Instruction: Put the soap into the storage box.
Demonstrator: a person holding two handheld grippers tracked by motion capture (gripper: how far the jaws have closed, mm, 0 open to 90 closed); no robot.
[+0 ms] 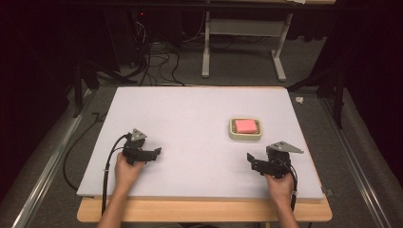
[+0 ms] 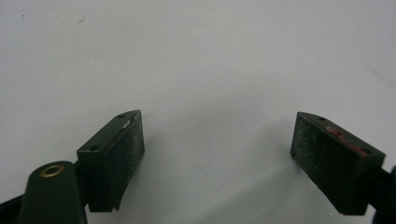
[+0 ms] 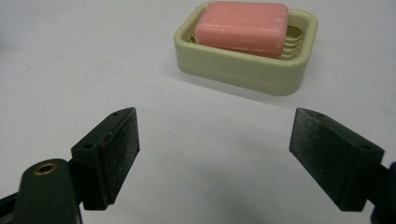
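A pink bar of soap [image 1: 245, 125] [image 3: 243, 28] lies in a cream soap dish [image 1: 232, 134] [image 3: 243, 77] on the right half of the white table top [image 1: 190, 118]. My right gripper [image 1: 250, 160] [image 3: 215, 154] rests near the front right, short of the dish, open with nothing between its jaws. My left gripper [image 1: 157, 152] [image 2: 217, 149] sits at the front left, open over bare white surface. A hand holds each gripper from below.
The white board lies on a wooden table whose front edge [image 1: 204, 211] shows below it. Cables [image 1: 157, 57] and a grey stand [image 1: 244, 42] are on the floor beyond the far edge. Metal rails [image 1: 52, 156] run along both sides.
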